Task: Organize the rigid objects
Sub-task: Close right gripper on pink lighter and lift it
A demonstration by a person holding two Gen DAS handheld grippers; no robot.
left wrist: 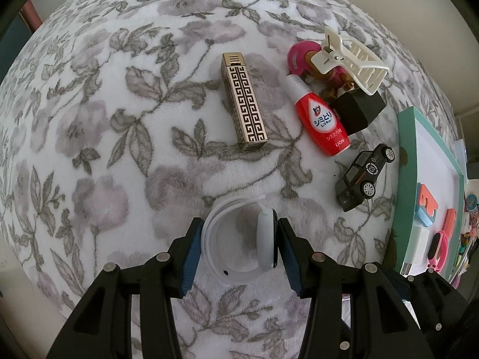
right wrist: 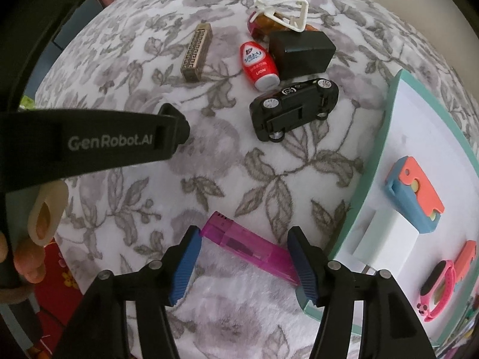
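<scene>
In the left wrist view my left gripper (left wrist: pixel 239 224) points down at a floral blanket (left wrist: pixel 119 149), shut on a white wristband watch (left wrist: pixel 265 236); its strap loop touches one blue pad and its body the other. In the right wrist view my right gripper (right wrist: pixel 244 234) stands open. A translucent pink lighter (right wrist: pixel 248 246) lies slantwise on the blanket between the pads, which do not press on it. A teal-rimmed white tray (right wrist: pixel 419 125) lies just right of it, holding an orange-and-blue block (right wrist: pixel 414 194), a white box (right wrist: pixel 389 236) and a pink watch (right wrist: pixel 437 287).
Further off on the blanket lie a gold patterned case (left wrist: pixel 244 104), a red bottle (left wrist: pixel 321 119), a black toy car (left wrist: pixel 363 176), a black box (left wrist: pixel 359 110), a white claw clip (left wrist: pixel 350 56) and a pink toy (left wrist: pixel 299 53). The left gripper's body (right wrist: pixel 89 140) and a hand (right wrist: pixel 27 257) fill the right view's left side.
</scene>
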